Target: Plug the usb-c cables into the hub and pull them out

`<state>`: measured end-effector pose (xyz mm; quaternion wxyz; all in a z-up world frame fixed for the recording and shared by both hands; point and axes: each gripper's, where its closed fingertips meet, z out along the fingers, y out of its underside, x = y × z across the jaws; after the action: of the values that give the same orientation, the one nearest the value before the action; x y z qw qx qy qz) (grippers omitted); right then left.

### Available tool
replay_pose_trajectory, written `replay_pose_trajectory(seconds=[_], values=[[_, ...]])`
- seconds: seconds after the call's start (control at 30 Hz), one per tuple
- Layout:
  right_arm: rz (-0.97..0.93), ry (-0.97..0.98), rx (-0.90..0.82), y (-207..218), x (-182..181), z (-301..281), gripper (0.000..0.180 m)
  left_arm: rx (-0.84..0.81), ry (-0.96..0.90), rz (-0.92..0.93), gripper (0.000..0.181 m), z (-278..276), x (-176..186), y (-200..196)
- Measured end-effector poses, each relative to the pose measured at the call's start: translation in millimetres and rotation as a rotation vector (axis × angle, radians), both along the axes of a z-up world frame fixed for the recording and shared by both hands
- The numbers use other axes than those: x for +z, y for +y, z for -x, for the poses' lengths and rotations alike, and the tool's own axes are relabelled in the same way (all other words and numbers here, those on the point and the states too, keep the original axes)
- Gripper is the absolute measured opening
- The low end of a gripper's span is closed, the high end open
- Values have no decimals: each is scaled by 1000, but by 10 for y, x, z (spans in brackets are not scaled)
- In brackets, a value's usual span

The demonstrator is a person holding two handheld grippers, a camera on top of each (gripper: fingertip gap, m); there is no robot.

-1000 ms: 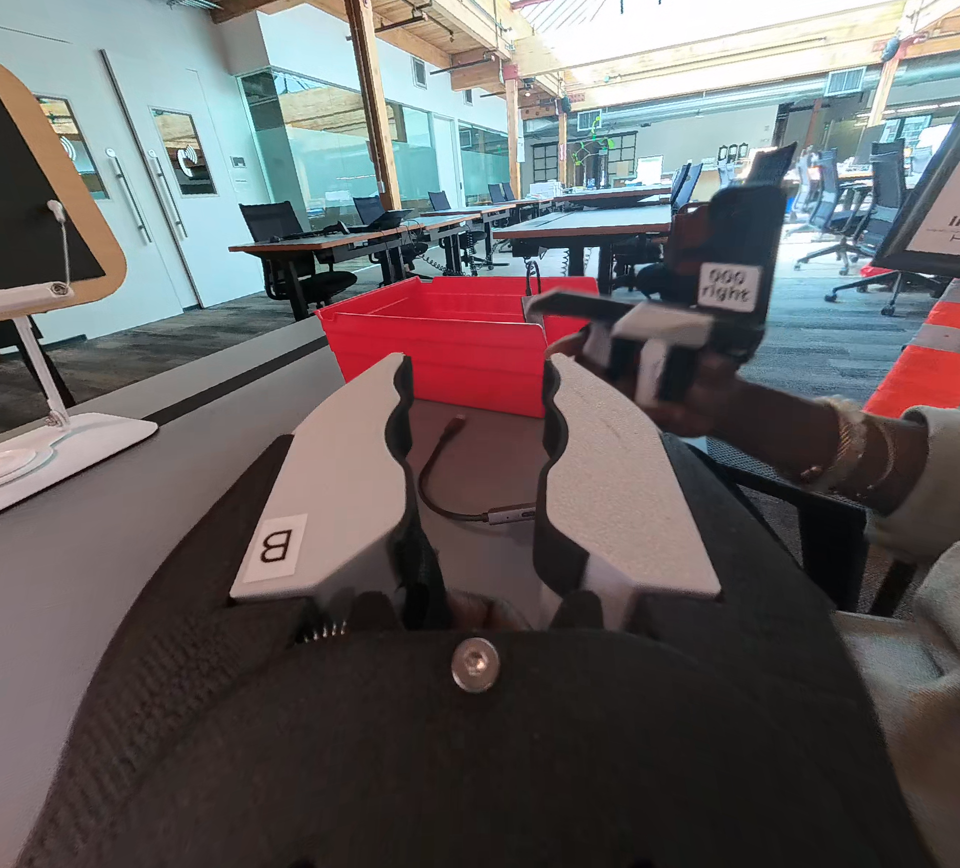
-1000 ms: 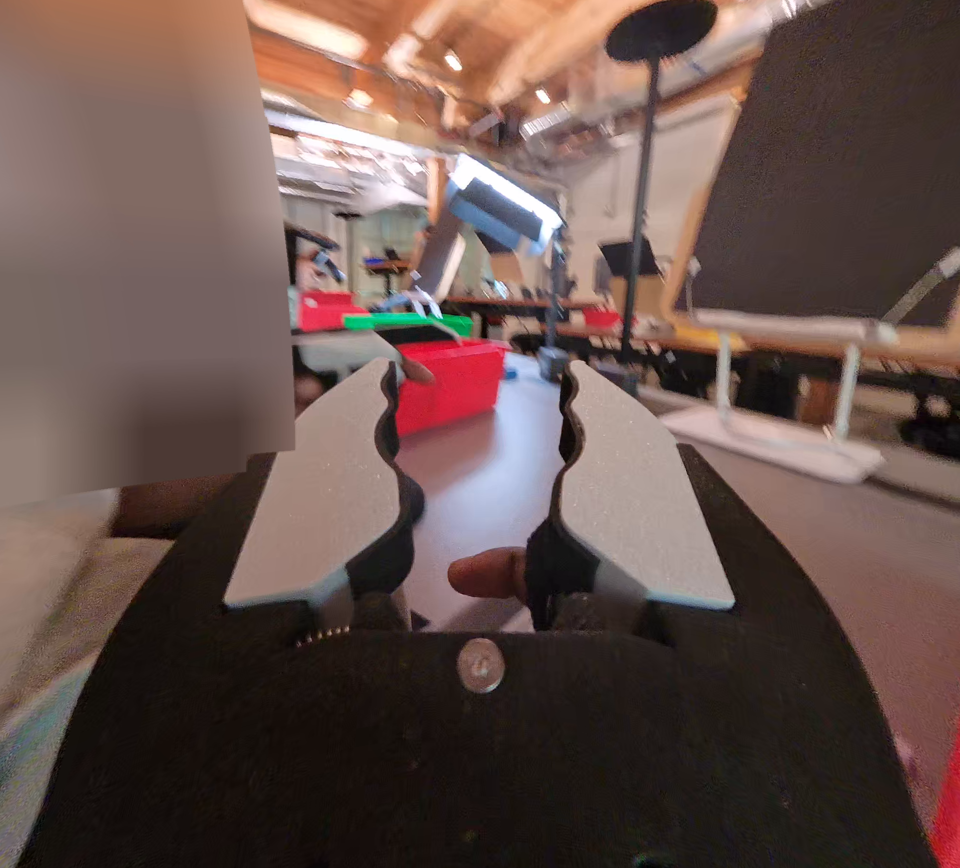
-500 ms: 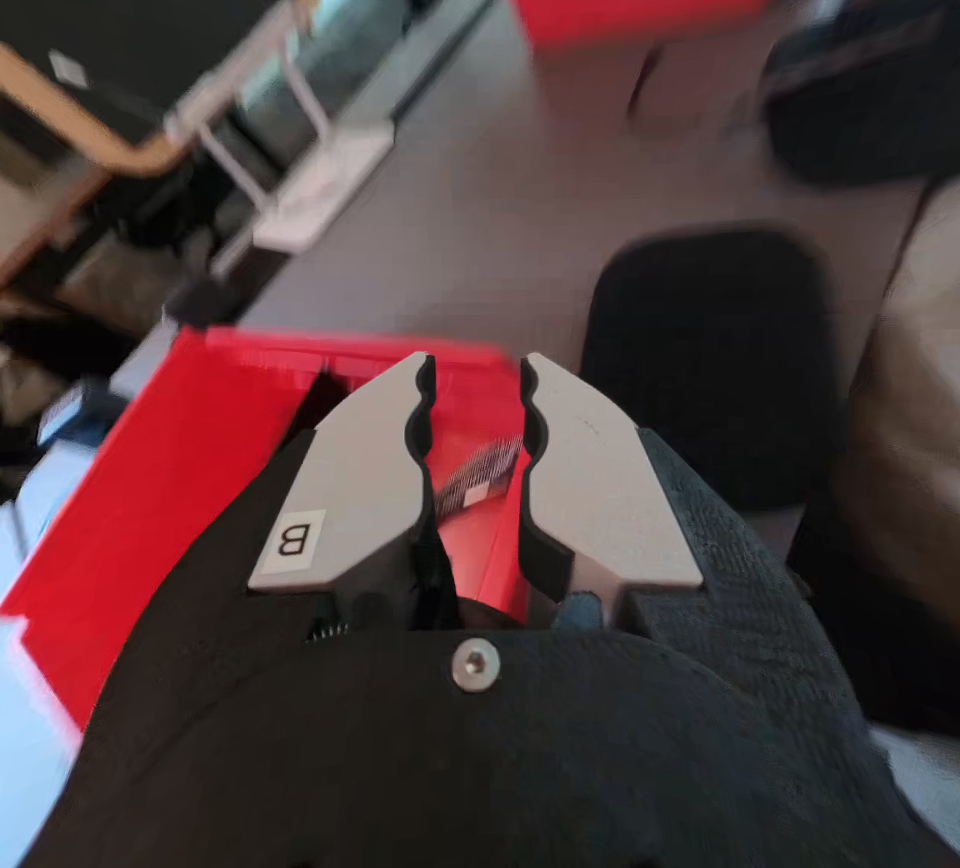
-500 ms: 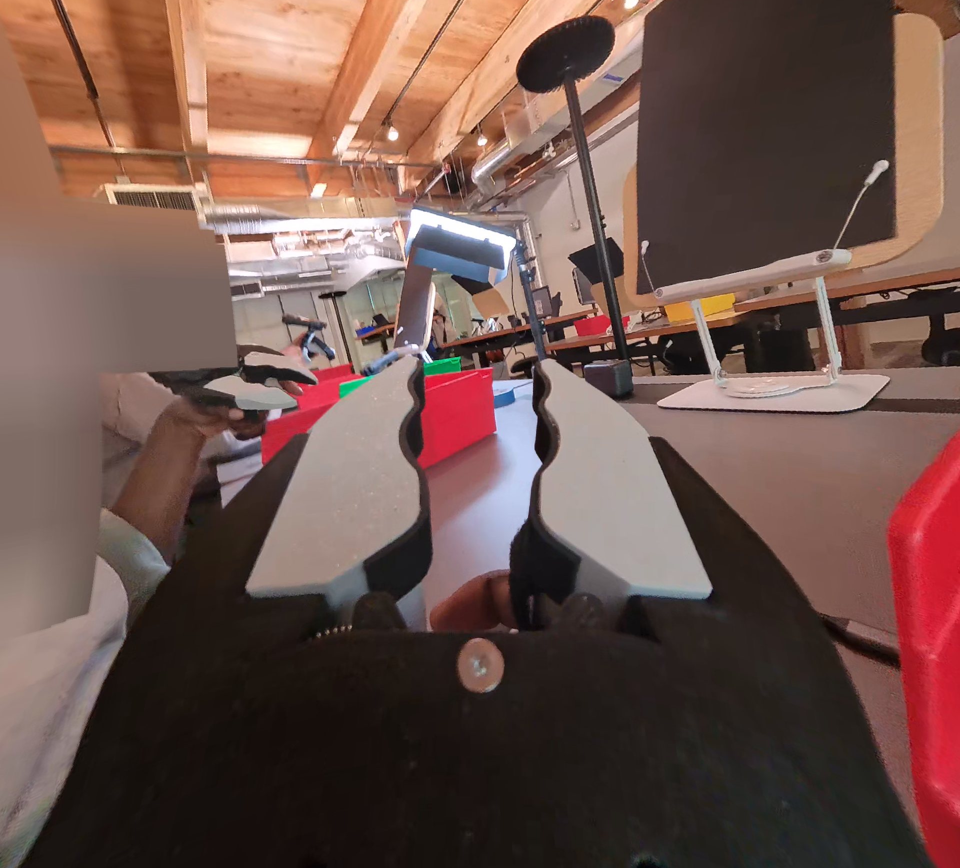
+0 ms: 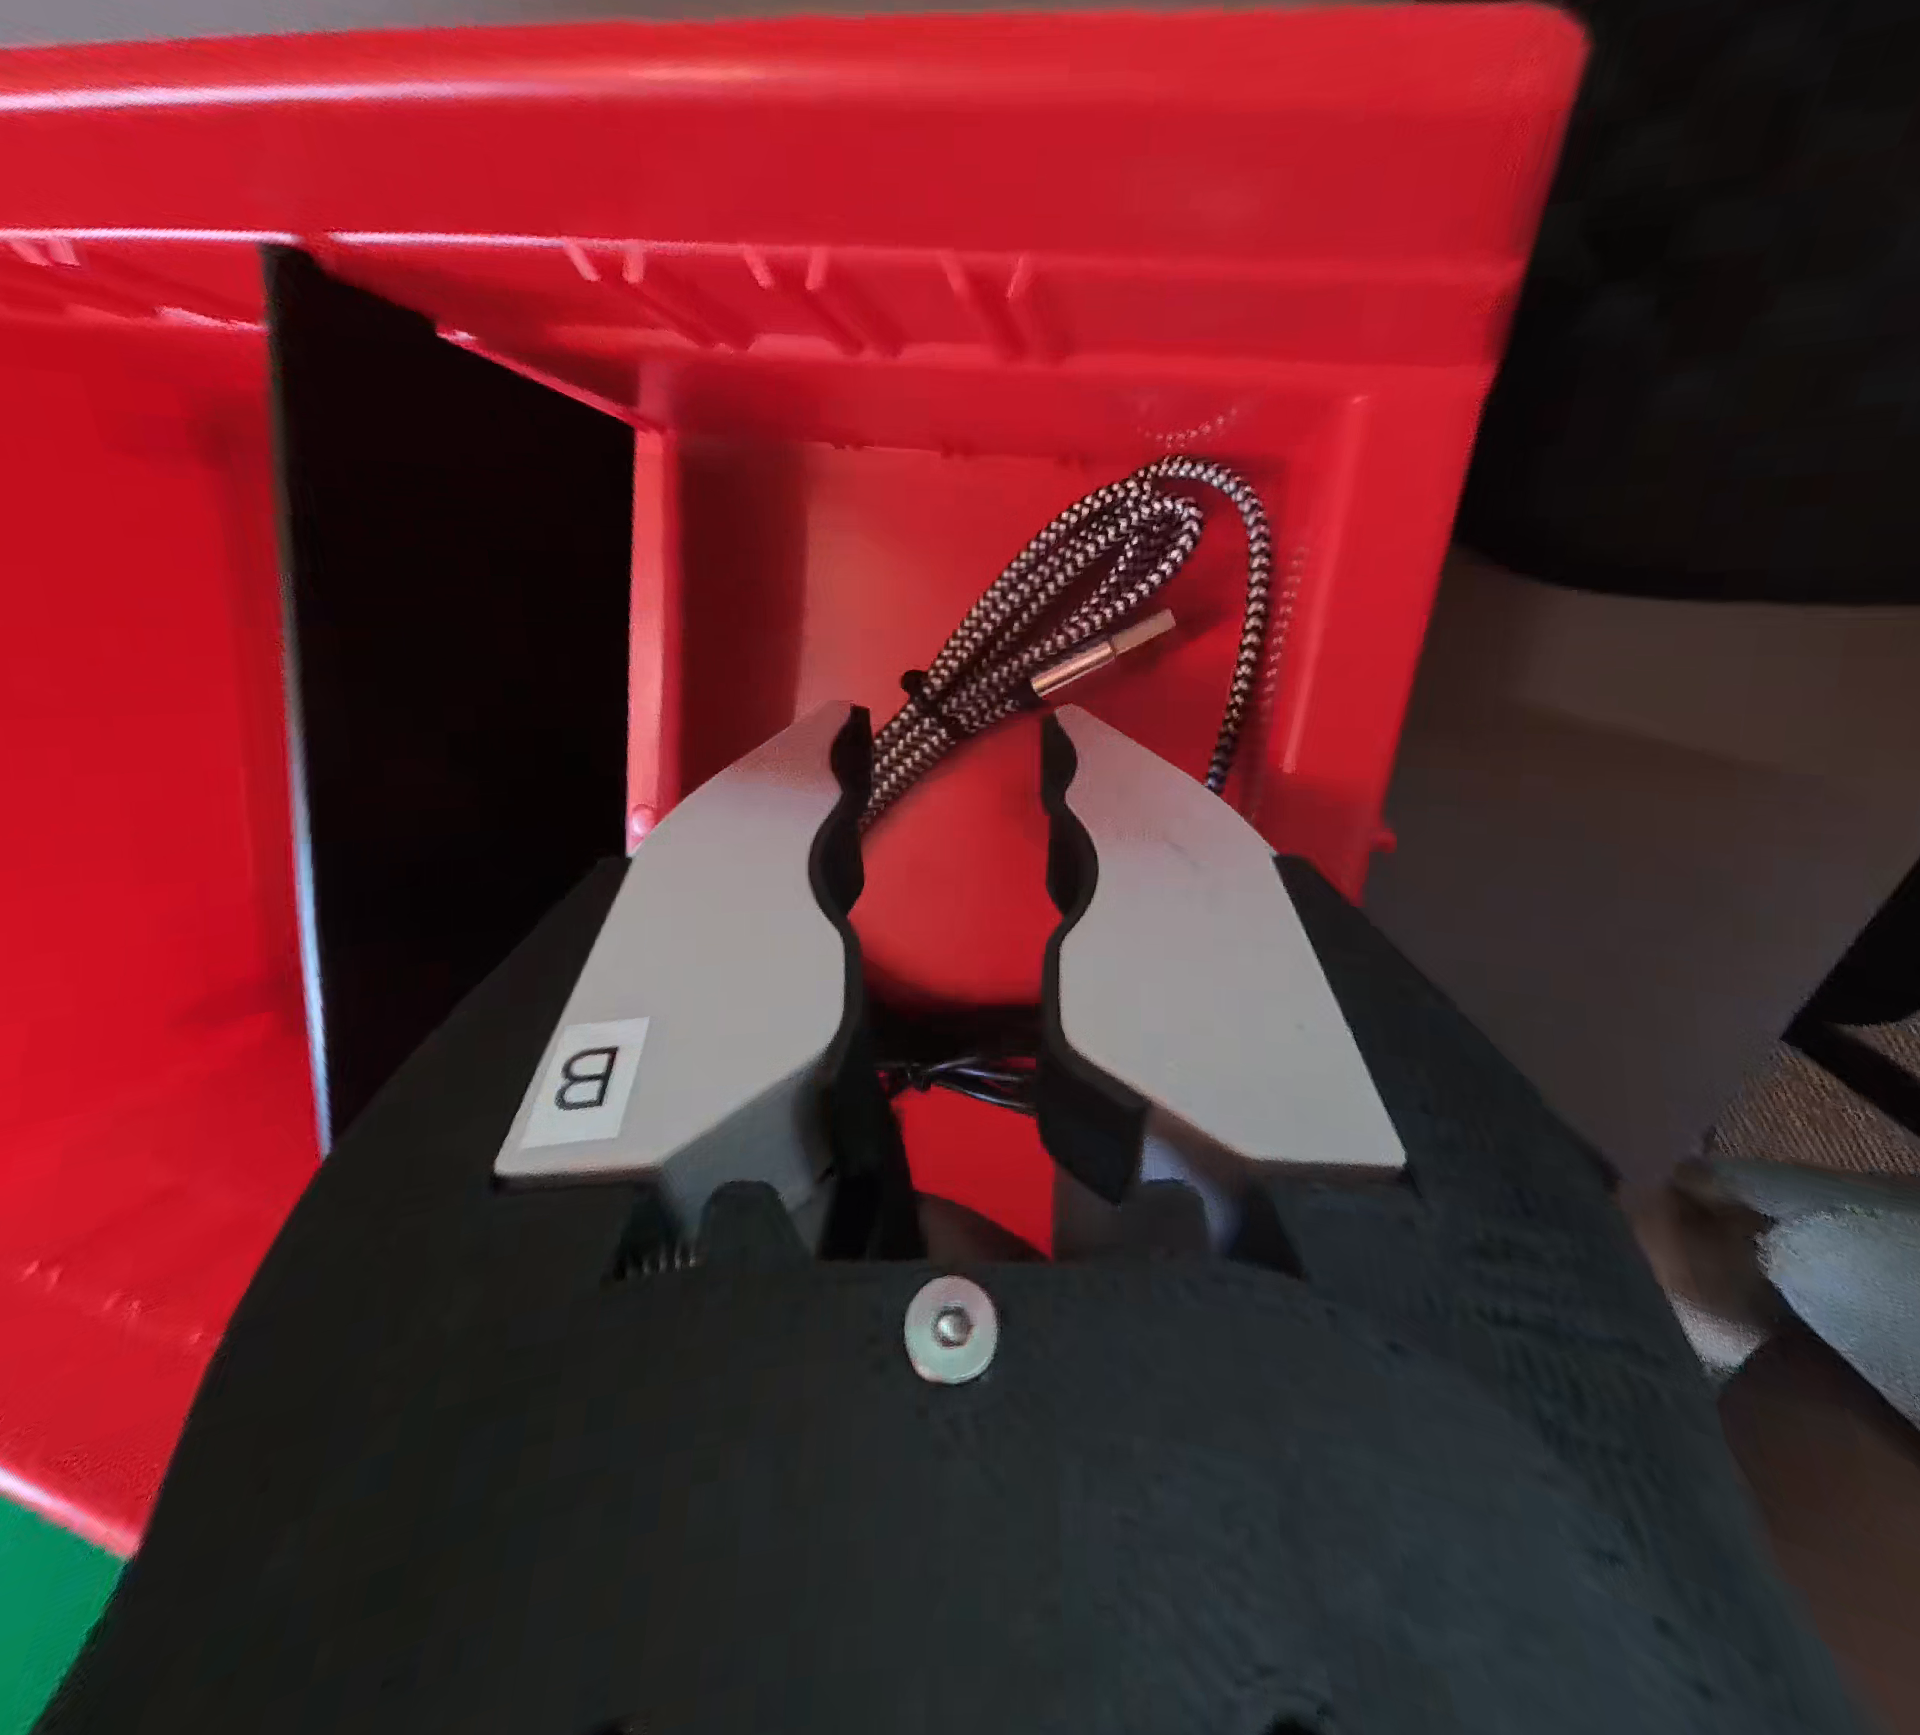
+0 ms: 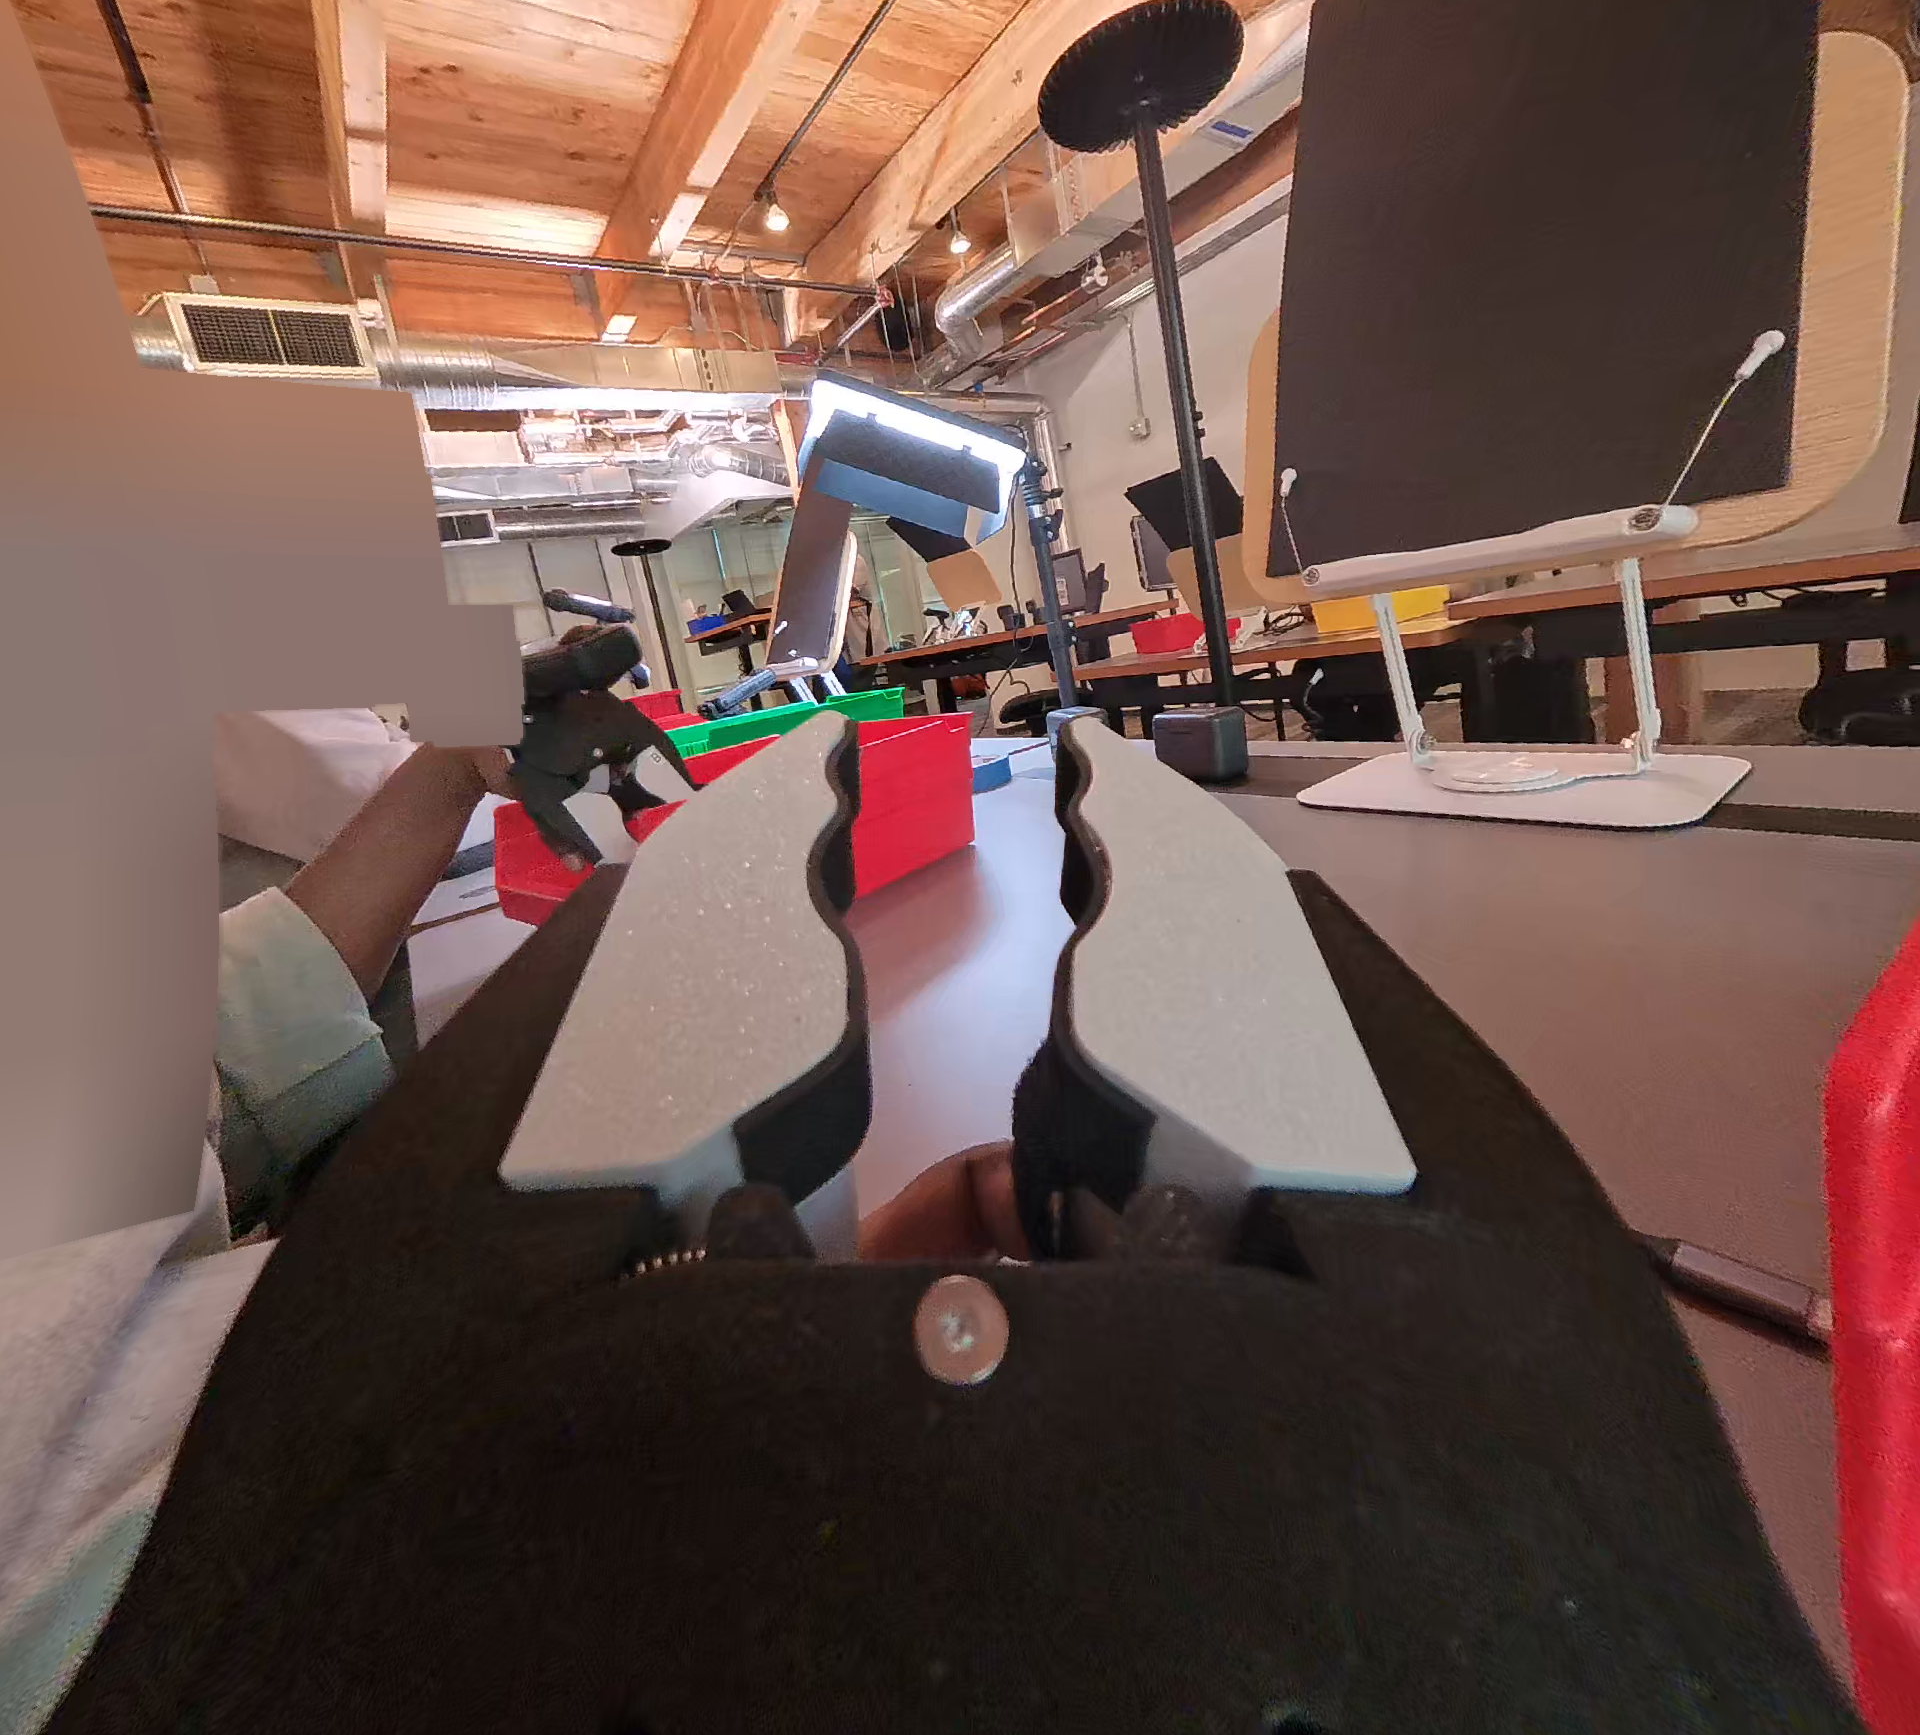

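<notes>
Left tool: the left tool (image 5: pixel 945 740) hangs over the right end compartment of the red plastic bin (image 5: pixel 935 158), tips angled down; it is released, holding nothing, its jaws standing apart on either side of the cable bundle, a stance that reads as lining up for a pick

Cable: the black-and-white braided usb-c cable (image 5: pixel 1049 605) lies coiled and tied in that compartment against the bin's right wall; one silver plug (image 5: pixel 1107 655) points toward the wall, free of the coil; the loops pass just beside the left fingertip, though I cannot tell whether they touch

Divider: a black divider panel (image 5: pixel 457 646) walls this compartment off on the left, which probably keeps the cables sorted

Right tool: the right tool (image 6: pixel 956 750) is held level above the grey bench (image 6: pixel 1507 937), released and holding nothing; it seems parked clear while the left works

Hub: not clearly seen; a dark lead (image 6: pixel 1745 1285) lies on the bench near the second red bin (image 6: pixel 1881 1373) at the right edge, perhaps its tail

Risk: a tied coil may lift whole, not by one end
</notes>
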<state>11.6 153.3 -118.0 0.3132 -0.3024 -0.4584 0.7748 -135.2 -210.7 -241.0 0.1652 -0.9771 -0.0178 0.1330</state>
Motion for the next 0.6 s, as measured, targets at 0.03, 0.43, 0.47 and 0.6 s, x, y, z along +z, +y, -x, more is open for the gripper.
replay_pose_trajectory(seconds=[0.03, 0.43, 0.47, 0.6], values=[[-2, -1, -5, 1, -2, 3, 35, -2, -13, 30, 32, 9, -48, -15], [7, -9, -33, 30, -7, 27, 31, -93, 118, 24, 18, 229, -162, -25], [8, -11, -36, 34, -8, 29, 31, -56, 169, 15, 17, 281, -91, -58], [9, -14, -43, 38, -11, 38, 31, 49, 366, -218, 15, 344, 501, 16]])
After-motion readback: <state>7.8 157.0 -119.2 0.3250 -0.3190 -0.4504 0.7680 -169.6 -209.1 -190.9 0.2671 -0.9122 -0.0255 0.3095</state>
